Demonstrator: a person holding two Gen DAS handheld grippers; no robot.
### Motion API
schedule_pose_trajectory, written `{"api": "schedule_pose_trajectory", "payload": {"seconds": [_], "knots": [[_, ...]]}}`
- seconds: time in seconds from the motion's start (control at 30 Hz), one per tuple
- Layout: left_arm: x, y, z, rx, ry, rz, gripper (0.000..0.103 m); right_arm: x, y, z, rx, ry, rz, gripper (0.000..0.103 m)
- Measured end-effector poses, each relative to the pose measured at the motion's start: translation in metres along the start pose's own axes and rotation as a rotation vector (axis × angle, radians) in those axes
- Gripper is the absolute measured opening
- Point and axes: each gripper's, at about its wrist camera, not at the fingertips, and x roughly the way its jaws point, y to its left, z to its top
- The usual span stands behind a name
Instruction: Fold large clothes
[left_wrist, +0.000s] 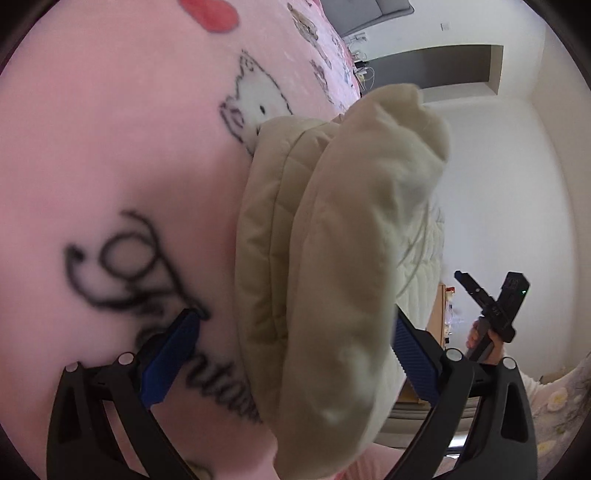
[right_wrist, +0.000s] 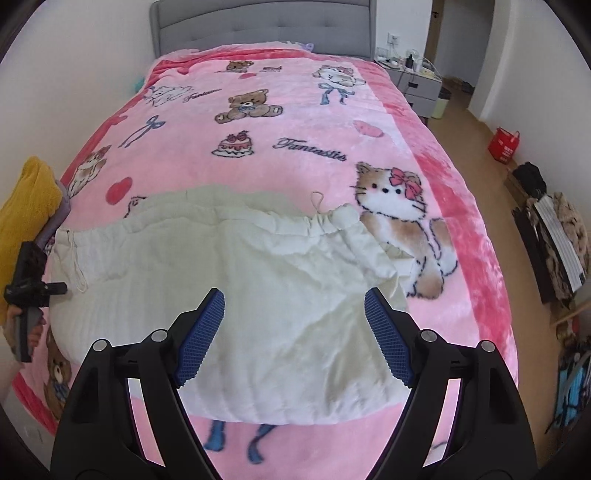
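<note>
A cream quilted coat (right_wrist: 258, 277) lies folded across the near half of the bed, a drawstring trailing at its left end. My right gripper (right_wrist: 295, 332) hovers above it, open, with nothing between its blue pads. In the left wrist view a bulky fold of the coat (left_wrist: 332, 240) runs up between the fingers of my left gripper (left_wrist: 295, 321), which stands open. Its left pad (left_wrist: 170, 358) is clear of the cloth and the right one is partly hidden behind it. Each gripper shows in the other's view: left gripper (right_wrist: 37, 286), right gripper (left_wrist: 489, 282).
A pink blanket (right_wrist: 295, 122) with cartoon animals covers the bed, under a grey headboard (right_wrist: 258, 26). A yellow garment (right_wrist: 29, 206) sits at the bed's left edge. On the right are a bedside table (right_wrist: 417, 83), a red bag (right_wrist: 504, 144) and piled clothes (right_wrist: 557, 236) on the floor.
</note>
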Motion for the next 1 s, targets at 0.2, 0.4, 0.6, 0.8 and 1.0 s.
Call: {"api": "schedule_pose_trajectory", "payload": {"seconds": [0.2, 0.4, 0.6, 0.8, 1.0], "knots": [[0.007, -0.007, -0.002, 0.011, -0.001, 0.014, 0.098, 0.011, 0.046, 0.007, -0.077, 0.055, -0.001, 0.075], [0.038, -0.018, 0.005, -0.064, 0.028, 0.037, 0.098, 0.019, 0.069, 0.015, -0.084, 0.017, 0.012, 0.075], [0.059, -0.024, 0.012, -0.088, 0.121, -0.038, 0.098, 0.013, 0.054, 0.018, -0.051, -0.014, 0.001, 0.081], [0.087, -0.046, 0.007, -0.006, 0.14, 0.031, 0.083, 0.003, 0.017, 0.008, 0.044, -0.047, -0.021, 0.082], [0.079, -0.061, -0.008, 0.034, 0.067, 0.076, 0.055, 0.002, -0.02, -0.004, 0.117, -0.051, -0.01, 0.083]]}}
